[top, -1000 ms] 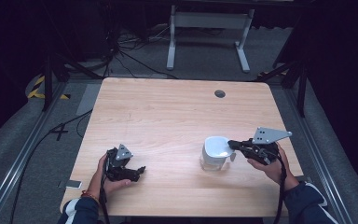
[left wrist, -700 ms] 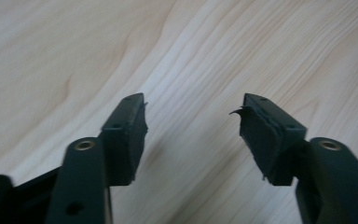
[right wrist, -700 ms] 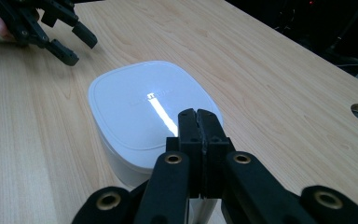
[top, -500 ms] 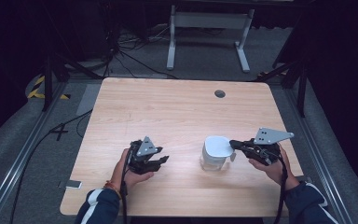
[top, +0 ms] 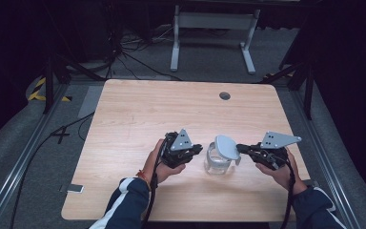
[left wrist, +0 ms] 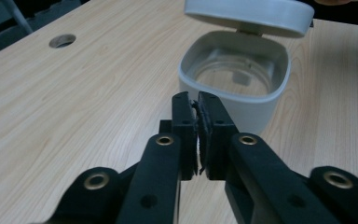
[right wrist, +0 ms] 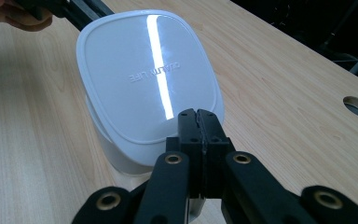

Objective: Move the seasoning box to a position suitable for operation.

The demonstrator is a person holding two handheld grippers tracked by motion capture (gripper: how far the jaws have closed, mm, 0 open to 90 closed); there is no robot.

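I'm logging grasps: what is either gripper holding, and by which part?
The right gripper pinches the lid by its near edge, raised above the container. The left gripper holds nothing.

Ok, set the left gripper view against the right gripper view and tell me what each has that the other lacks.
Left gripper view: the container's empty inside under the raised lid, seen from below.

Right gripper view: the lid's glossy top with raised lettering, and the right gripper with its jaws together at the lid's near edge.

Both: the white container, its lid, the wooden table and its round cable hole.
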